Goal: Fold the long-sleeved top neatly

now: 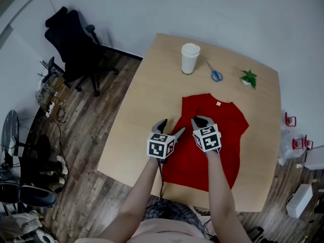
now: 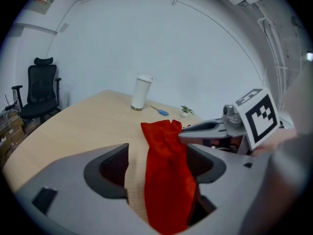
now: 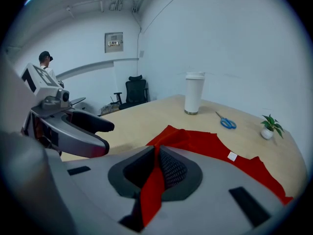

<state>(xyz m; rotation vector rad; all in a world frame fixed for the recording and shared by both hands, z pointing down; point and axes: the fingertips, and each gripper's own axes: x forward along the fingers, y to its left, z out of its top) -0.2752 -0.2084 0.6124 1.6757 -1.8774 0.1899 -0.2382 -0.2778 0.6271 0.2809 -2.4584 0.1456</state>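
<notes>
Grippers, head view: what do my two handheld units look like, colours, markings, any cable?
Both the left gripper and the right gripper have smooth grey bodies with curved grey jaws. Each carries a white cube printed with black square markers. The pads are black with a mesh texture. A thin dark cable hangs below the left one. The forearms are bare, no sleeves in view.

Red top spread on table, neckline far side, one edge bunched, lifted.

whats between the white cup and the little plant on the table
A pair of blue-handled scissors lies between the white cup and the plant, clearest in the head view.
</notes>
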